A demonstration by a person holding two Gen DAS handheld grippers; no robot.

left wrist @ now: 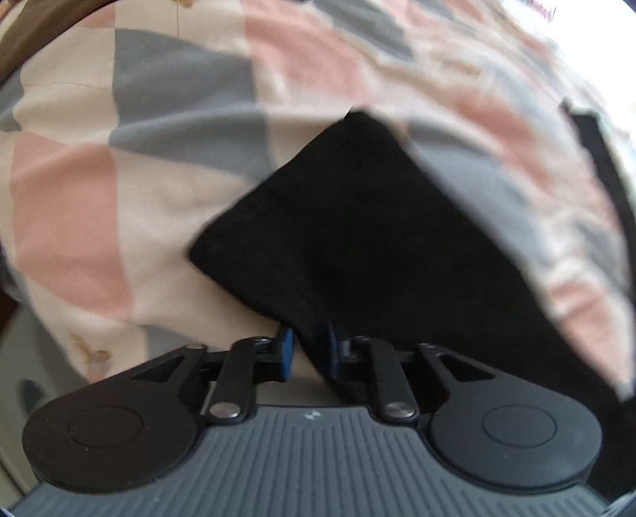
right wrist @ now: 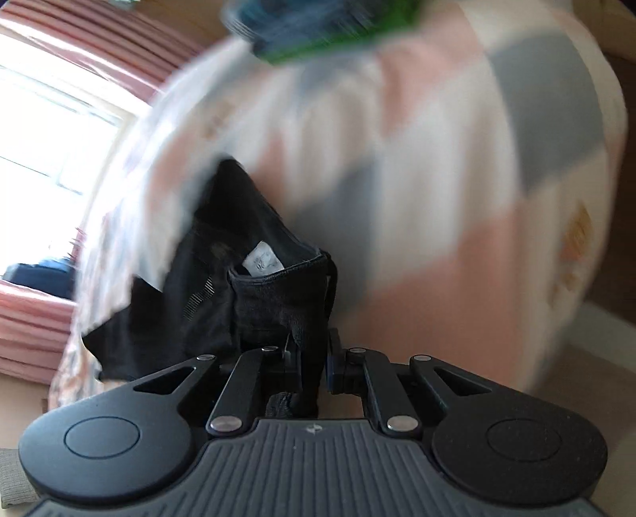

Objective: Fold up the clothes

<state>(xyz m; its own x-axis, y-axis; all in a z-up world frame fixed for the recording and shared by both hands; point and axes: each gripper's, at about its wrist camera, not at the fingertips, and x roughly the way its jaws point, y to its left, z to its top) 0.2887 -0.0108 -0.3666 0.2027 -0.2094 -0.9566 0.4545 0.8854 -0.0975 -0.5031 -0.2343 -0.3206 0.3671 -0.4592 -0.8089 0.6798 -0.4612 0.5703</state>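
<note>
Pinching the black garment (left wrist: 357, 238) over the checked bedspread (left wrist: 99, 199), left gripper (left wrist: 310, 354) and right gripper (right wrist: 312, 366) are nearly closed on cloth — folding looks barely begun, no neat fold visible.

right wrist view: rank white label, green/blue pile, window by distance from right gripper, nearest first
1. White label inside the black garment clamped in the right gripper, just ahead.
2. Green and blue pile, at the bed's far end, top of view.
3. Window, beyond the bed's edge, left.
</note>
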